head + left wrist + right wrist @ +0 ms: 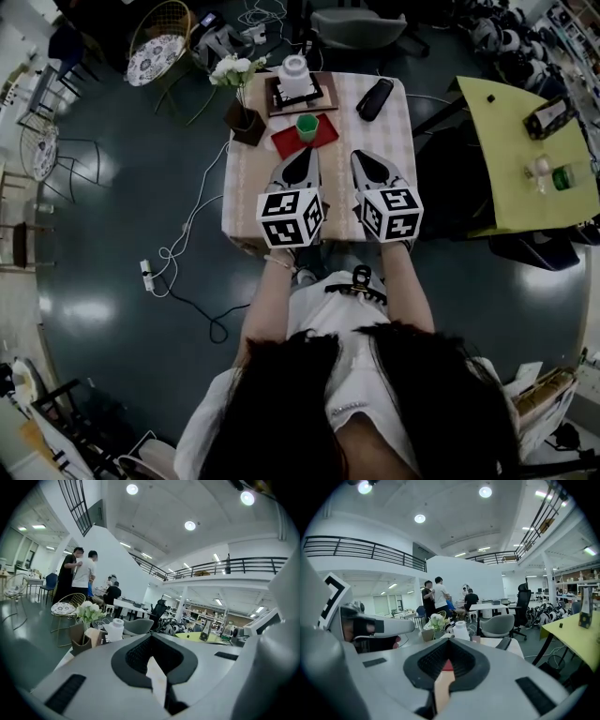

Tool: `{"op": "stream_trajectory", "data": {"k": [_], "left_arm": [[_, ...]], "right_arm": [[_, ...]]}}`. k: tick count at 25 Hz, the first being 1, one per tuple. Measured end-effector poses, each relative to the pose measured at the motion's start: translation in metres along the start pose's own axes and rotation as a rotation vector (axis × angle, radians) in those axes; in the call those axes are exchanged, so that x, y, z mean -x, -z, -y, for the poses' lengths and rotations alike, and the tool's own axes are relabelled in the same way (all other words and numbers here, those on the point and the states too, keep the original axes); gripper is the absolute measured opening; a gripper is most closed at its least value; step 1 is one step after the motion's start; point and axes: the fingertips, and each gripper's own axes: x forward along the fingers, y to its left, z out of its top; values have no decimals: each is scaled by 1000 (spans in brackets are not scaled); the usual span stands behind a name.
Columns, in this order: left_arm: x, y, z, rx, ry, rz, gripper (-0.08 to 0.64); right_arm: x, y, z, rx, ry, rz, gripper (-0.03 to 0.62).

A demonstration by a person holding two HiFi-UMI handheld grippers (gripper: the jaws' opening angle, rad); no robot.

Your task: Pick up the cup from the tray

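A green cup (pixel 307 127) stands upright on a red tray (pixel 324 138) in the middle of the small checked table (pixel 248 192). My left gripper (pixel 304 157) hovers just short of the tray's near edge, shut with nothing between its jaws. My right gripper (pixel 362 159) hangs beside it to the right, also shut and empty. In the left gripper view the closed jaws (pixel 151 638) hide the cup. The right gripper view shows only a red sliver of the tray (pixel 447 666) behind its own closed jaws (pixel 449 642).
White flowers in a brown box (pixel 246 117) stand left of the tray. A white jar (pixel 294 77) on a dark tray sits behind it, a black case (pixel 375 98) at the back right. A yellow-green table (pixel 511 178) is to the right; cables (pixel 187 234) lie on the floor at left.
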Motion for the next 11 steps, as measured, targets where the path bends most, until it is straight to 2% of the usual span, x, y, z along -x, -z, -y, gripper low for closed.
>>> {"op": "stream_trajectory", "data": {"k": [6, 11], "left_arm": [[18, 1, 3, 19, 13, 39, 6], [25, 6, 7, 29, 33, 6, 6]], "right_arm": [[13, 4, -12, 18, 3, -1, 9], [19, 7, -14, 27, 7, -2, 11]]}}
